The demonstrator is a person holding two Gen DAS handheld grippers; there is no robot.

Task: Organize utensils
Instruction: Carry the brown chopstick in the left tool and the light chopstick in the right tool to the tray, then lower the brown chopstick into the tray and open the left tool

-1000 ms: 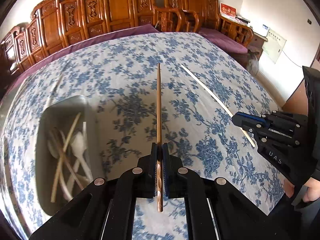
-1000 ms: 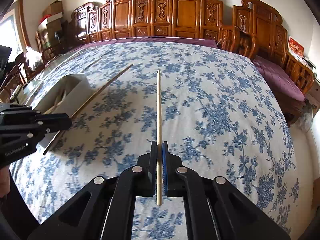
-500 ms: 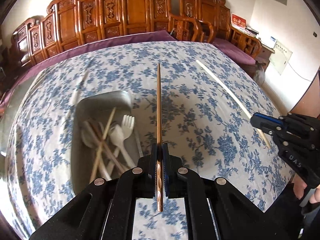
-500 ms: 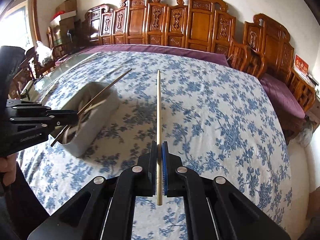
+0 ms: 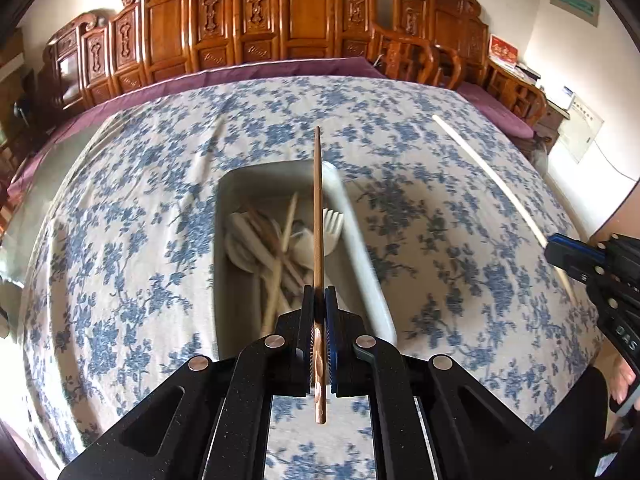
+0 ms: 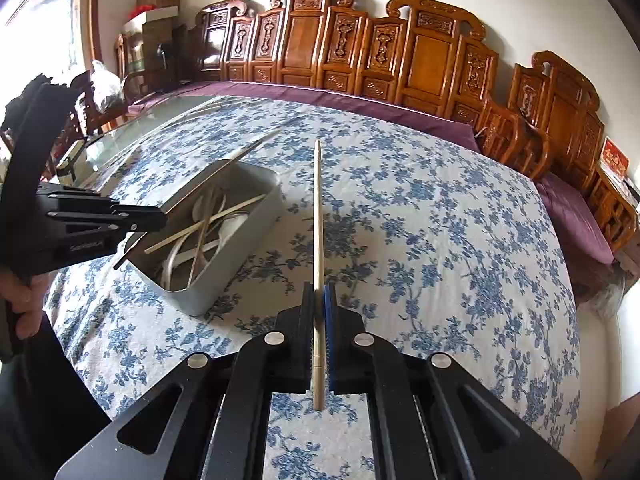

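Note:
My left gripper (image 5: 319,292) is shut on a dark brown chopstick (image 5: 317,200), which points forward above a grey rectangular tray (image 5: 224,264). The tray holds white plastic forks (image 5: 332,228), spoons and several chopsticks. My right gripper (image 6: 319,292) is shut on a pale chopstick (image 6: 318,220), held over the tablecloth just right of the tray (image 6: 244,256). In the right wrist view the left gripper (image 6: 158,220) hangs over the tray's near left end with its brown chopstick (image 6: 224,168). The left wrist view shows the right gripper (image 5: 560,252) at the right edge with the pale chopstick (image 5: 492,184).
A blue-flowered tablecloth (image 5: 440,240) covers the large table, with a purple cloth edge (image 6: 360,100) beyond it. Carved wooden chairs (image 5: 304,16) line the far side and right. Bare glass tabletop (image 6: 120,140) and stacked boxes (image 6: 156,8) lie at the left. A hand (image 6: 24,300) grips the left tool.
Both grippers have moved left and a little up with their chopsticks. The tray has come from the left side of the left wrist view to directly under the brown chopstick.

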